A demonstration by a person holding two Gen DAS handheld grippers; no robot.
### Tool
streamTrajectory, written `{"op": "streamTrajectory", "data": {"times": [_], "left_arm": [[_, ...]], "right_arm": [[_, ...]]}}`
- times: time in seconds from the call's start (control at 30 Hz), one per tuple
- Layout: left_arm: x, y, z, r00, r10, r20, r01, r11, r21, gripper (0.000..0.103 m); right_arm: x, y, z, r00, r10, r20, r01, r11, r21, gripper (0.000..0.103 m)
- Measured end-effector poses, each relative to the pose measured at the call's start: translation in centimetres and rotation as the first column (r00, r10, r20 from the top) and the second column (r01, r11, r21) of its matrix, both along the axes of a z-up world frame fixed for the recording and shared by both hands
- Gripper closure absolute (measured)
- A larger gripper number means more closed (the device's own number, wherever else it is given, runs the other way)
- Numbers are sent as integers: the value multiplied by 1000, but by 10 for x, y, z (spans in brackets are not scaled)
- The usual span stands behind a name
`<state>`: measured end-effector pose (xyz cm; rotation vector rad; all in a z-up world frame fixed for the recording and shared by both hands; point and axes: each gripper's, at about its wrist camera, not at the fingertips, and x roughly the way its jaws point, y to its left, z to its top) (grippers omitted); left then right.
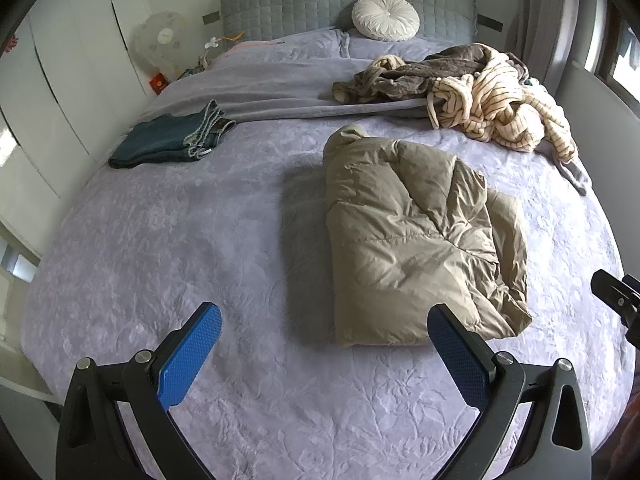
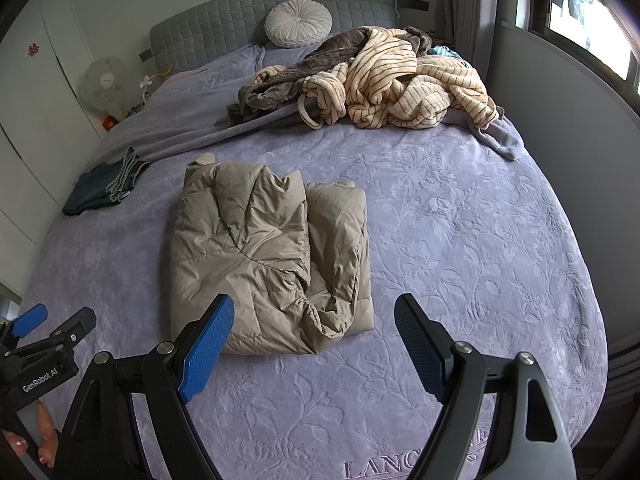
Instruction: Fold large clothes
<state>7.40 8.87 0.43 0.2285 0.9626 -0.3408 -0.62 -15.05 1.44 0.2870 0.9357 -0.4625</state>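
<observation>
A tan puffer jacket (image 1: 416, 240) lies folded into a thick rectangle on the lilac bedspread (image 1: 180, 248); it also shows in the right wrist view (image 2: 272, 256). My left gripper (image 1: 324, 320) is open and empty, above the bedspread just before the jacket's near edge. My right gripper (image 2: 316, 312) is open and empty, also just before the jacket's near edge. The left gripper's body shows at the left of the right wrist view (image 2: 48, 344). The right gripper's tip shows at the right edge of the left wrist view (image 1: 616, 296).
Folded blue jeans (image 1: 172, 138) lie at the far left of the bed. A heap of striped cream and grey-brown robes (image 1: 460, 88) lies at the far right near a round white cushion (image 1: 386, 16) and grey headboard. White wardrobe at left, window wall at right.
</observation>
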Motion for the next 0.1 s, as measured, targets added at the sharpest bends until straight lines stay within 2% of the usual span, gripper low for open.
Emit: {"op": "streamTrajectory", "data": {"times": [0.1], "left_arm": [[1,-1,1,1000,-12,0,12,1000,-2,0]], "right_arm": [[-1,1,0,1000,-3,1,3,1000,-1,18]]}}
